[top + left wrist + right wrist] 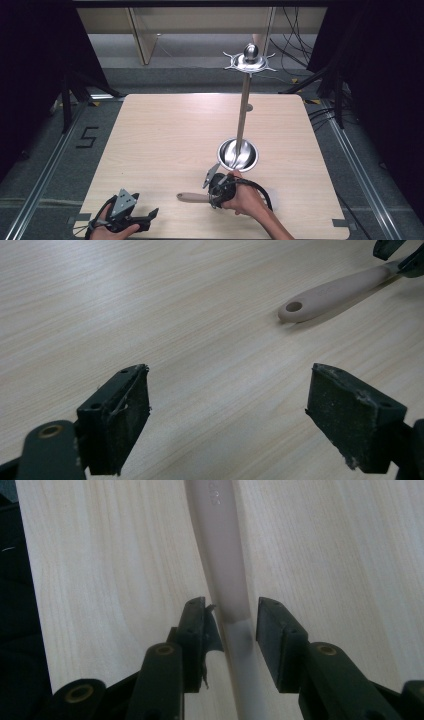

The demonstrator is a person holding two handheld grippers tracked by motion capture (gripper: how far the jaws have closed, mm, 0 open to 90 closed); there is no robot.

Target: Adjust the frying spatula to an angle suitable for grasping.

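A utensil with a beige handle (192, 197) lies flat on the wooden table (165, 135) near its front edge. My right gripper (212, 199) is down over it. In the right gripper view the jaws of the right gripper (232, 630) straddle the handle (222, 555), where beige meets a paler shaft, with a thin gap on one side. My left gripper (152, 215) rests at the front left, open and empty. The left gripper view has the left gripper's (227, 410) pads wide apart, with the handle's holed end (320, 295) farther off.
A steel stand rises behind the right hand, with a bowl-shaped base (238, 154), a thin pole (243, 110) and a hooked top disc (250, 61). Black curtains and cables ring the table, and a floor rail (45, 170) runs along its left side.
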